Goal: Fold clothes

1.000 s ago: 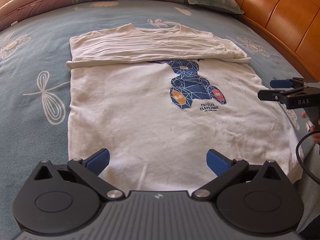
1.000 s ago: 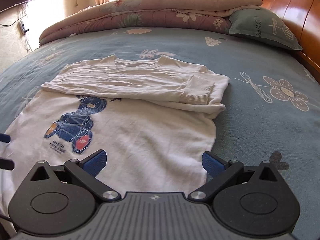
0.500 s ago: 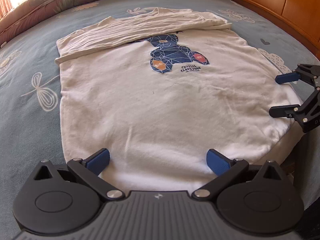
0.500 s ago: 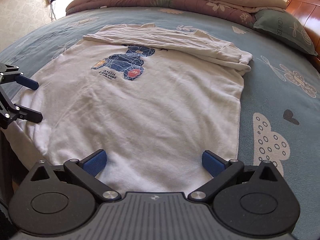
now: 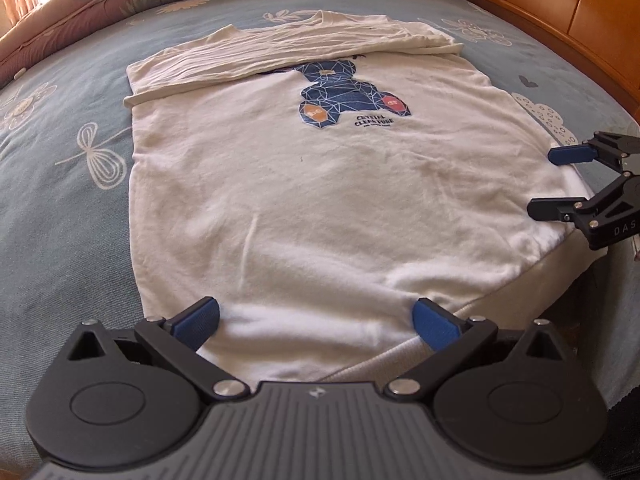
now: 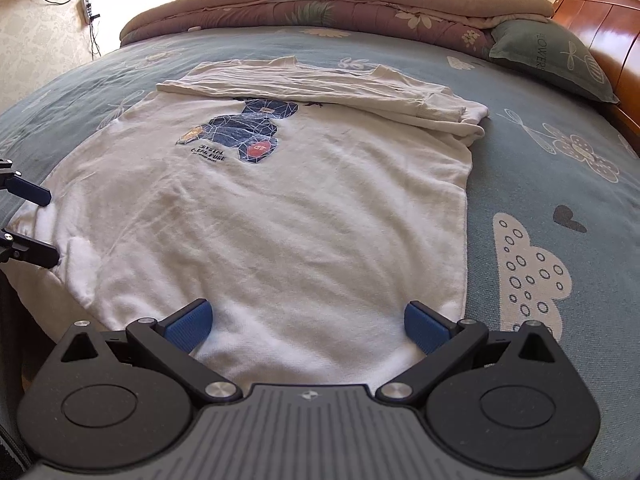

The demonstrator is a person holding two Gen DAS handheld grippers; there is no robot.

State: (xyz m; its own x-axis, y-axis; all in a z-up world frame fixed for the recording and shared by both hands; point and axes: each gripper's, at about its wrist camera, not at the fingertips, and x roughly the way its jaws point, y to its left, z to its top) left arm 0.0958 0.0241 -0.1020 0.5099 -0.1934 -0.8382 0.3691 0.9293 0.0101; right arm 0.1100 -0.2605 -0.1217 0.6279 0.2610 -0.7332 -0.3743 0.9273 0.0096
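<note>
White sweatshirt (image 5: 320,200) with blue bear print (image 5: 348,98) lies flat on the bed (image 5: 68,184), sleeves folded across the chest, hem at the near bed edge. Left gripper (image 5: 316,322) and right gripper (image 6: 306,320) both sit at the hem, one near each bottom corner, fingers (image 6: 188,322) spread wide, nothing clamped. Pillow (image 6: 548,60) at the wooden headboard (image 5: 580,20).

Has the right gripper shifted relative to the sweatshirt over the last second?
Yes. In the left wrist view the right gripper has dropped from beside the bear print to the sweatshirt hem corner, open.
</note>
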